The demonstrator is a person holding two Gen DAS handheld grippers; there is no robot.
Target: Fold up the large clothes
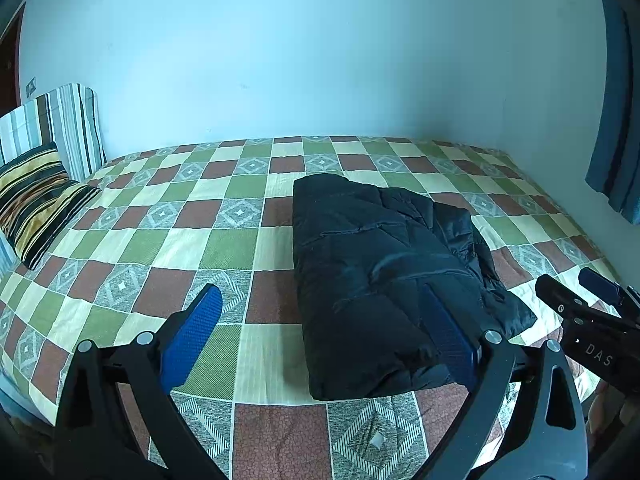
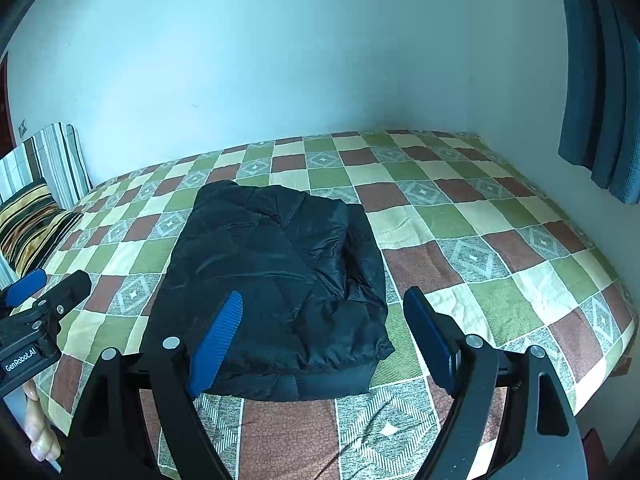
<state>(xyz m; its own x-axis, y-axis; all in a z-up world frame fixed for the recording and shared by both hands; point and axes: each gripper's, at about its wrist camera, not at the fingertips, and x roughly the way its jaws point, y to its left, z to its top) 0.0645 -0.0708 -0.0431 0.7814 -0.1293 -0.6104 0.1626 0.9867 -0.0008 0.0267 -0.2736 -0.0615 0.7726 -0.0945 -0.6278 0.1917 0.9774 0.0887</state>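
A black padded jacket (image 1: pixel 384 276) lies folded into a thick rectangular bundle on the checked bedspread (image 1: pixel 168 236). It also shows in the right wrist view (image 2: pixel 276 280). My left gripper (image 1: pixel 320 300) is open and empty, held above the near edge of the bed, with its right finger in front of the jacket. My right gripper (image 2: pixel 324 300) is open and empty, held above the jacket's near right corner. The right gripper's body shows at the right edge of the left wrist view (image 1: pixel 584 320). The left gripper's body shows at the left edge of the right wrist view (image 2: pixel 36 312).
Two striped pillows (image 1: pixel 36 196) lean at the bed's left end against the wall. A blue curtain (image 2: pixel 600 92) hangs at the right. The pale wall (image 1: pixel 320 60) runs along the far side of the bed. The bed's near edge is just below the grippers.
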